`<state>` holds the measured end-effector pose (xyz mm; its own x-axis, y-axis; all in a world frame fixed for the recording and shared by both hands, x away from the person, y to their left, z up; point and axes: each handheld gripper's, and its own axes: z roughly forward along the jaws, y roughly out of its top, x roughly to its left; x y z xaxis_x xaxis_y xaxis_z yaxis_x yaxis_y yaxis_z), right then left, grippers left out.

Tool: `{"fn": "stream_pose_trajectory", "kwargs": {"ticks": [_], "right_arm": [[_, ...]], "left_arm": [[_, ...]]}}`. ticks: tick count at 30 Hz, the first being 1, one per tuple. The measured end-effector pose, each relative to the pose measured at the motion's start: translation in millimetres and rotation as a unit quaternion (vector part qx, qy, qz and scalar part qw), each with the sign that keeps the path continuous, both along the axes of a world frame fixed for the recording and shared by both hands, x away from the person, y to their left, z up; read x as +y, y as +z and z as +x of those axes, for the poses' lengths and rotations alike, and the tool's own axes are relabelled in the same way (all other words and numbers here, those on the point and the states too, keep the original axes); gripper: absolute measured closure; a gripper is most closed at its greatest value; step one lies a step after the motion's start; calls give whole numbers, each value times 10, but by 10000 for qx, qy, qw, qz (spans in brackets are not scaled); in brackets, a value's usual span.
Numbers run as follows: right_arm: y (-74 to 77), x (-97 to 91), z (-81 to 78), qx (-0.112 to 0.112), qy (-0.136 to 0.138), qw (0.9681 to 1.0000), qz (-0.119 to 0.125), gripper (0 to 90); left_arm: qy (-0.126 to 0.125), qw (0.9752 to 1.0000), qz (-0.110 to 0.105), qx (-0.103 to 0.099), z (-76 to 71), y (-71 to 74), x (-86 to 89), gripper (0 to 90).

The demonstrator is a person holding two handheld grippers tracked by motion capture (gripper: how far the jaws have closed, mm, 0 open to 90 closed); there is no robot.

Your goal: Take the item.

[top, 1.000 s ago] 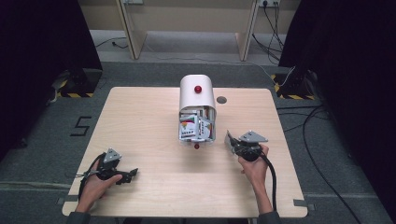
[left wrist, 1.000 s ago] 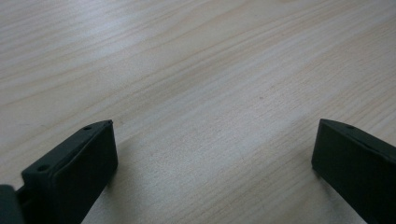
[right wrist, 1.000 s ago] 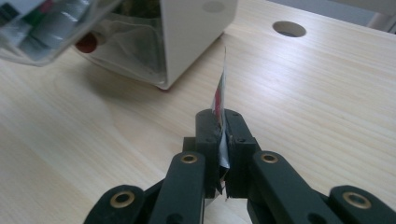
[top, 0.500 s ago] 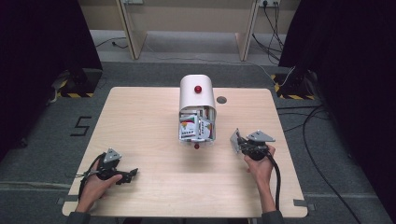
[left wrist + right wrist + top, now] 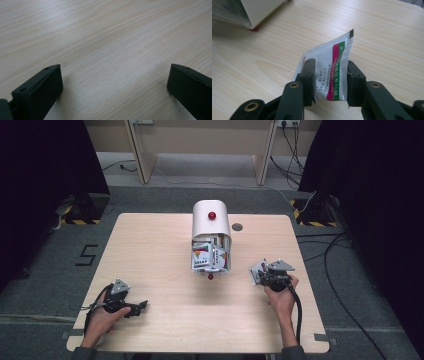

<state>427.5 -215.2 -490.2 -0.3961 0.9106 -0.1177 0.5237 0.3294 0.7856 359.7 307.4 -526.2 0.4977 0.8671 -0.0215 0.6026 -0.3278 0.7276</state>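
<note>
Right now my right gripper (image 5: 329,82) has a white foil sachet (image 5: 329,67) with a green-and-red printed stripe between its jaws, which have just been opening, at the desk's near right. Further left stands a white round-topped dispenser box (image 5: 211,222) stuffed with sachets. My left gripper (image 5: 131,308) rests spread wide on the pale wooden desk (image 5: 150,250).
</note>
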Motion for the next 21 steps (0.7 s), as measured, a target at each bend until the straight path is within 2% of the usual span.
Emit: {"fn": "stream_pose_trajectory", "kwargs": {"ticks": [2, 5, 6, 8, 11, 15, 21], "right_arm": [[1, -6, 8, 30, -64, 9999, -148, 628], [-13, -8, 11, 55, -123, 9997, -183, 614], [-28, 2, 11, 104, -152, 9997, -188, 585], [-46, 17, 23, 152, -118, 9998, -49, 569], [-62, 39, 22, 208, -110, 9997, -53, 553], [-67, 16, 23, 274, -84, 9995, 114, 512], [1, -27, -7, 111, -145, 9997, 191, 466]], "left_arm": [[0, 10000, -1, 0, 0, 0, 0, 0], [4, 10000, -5, -2, 0, 0, -1, 0], [4, 10000, -6, -3, 0, 0, -1, 0], [1, 10000, -2, -1, 0, 0, 0, 0], [0, 10000, -1, 0, 0, 0, 0, 0], [0, 10000, -1, 0, 0, 0, 0, 0], [1, 10000, -2, 0, 0, 0, 0, 0]]}}
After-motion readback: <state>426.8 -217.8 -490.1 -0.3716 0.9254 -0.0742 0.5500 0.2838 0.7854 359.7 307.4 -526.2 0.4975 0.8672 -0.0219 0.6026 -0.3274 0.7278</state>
